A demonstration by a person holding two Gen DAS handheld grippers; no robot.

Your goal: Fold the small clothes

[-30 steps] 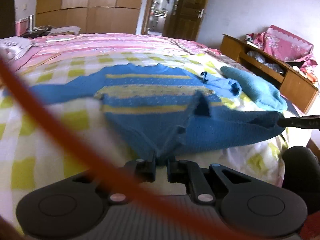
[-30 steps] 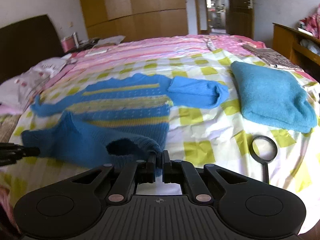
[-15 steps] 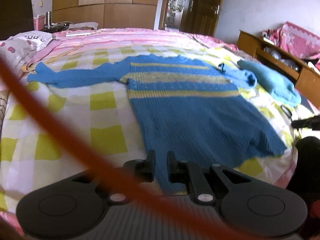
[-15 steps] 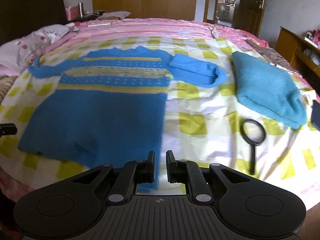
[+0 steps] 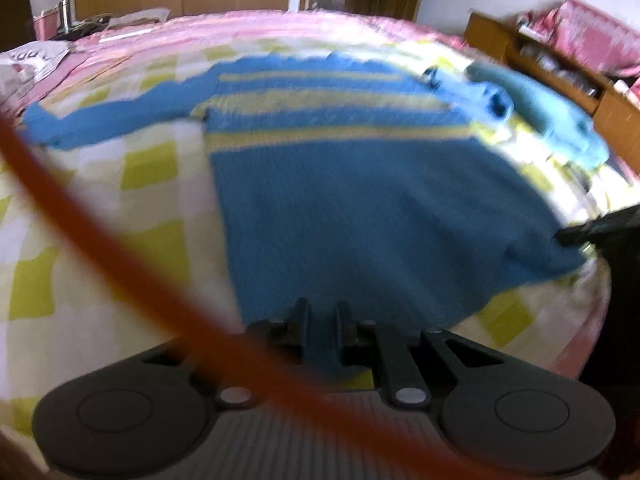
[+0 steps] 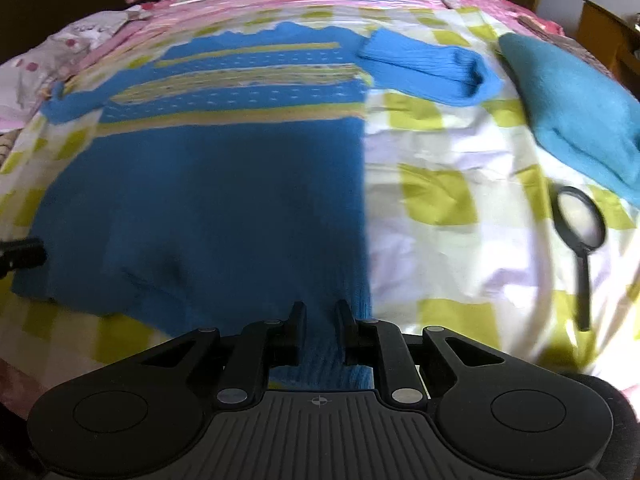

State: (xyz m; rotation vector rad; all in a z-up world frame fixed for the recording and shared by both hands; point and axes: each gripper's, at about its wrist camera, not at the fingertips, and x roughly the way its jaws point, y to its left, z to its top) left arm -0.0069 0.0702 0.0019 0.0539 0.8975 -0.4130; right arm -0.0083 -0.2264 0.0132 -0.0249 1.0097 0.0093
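A blue knit sweater [image 5: 360, 200] with yellow stripes lies spread flat on the checked bedspread [image 6: 440, 208], its hem toward me. My left gripper [image 5: 322, 312] is shut on the hem at the sweater's near left corner. My right gripper [image 6: 320, 312] is at the near right corner. Its jaws stand slightly apart, with the hem of the sweater [image 6: 220, 200] lying loose between them. Each gripper shows as a dark tip at the edge of the other's view. The right sleeve is folded short, and the left sleeve stretches out to the left.
A folded teal garment [image 6: 572, 108] lies on the bed to the right of the sweater, and a black magnifying glass [image 6: 580, 220] lies in front of it. An orange cable [image 5: 100, 232] crosses the left wrist view. A wooden cabinet [image 5: 540, 64] stands at the right, with pillows [image 6: 60, 60] at the left.
The sweater's lower half, bunched and held up a second ago, now lies flat. Both grippers have come down toward the bed's near edge. The right jaws have parted a little.
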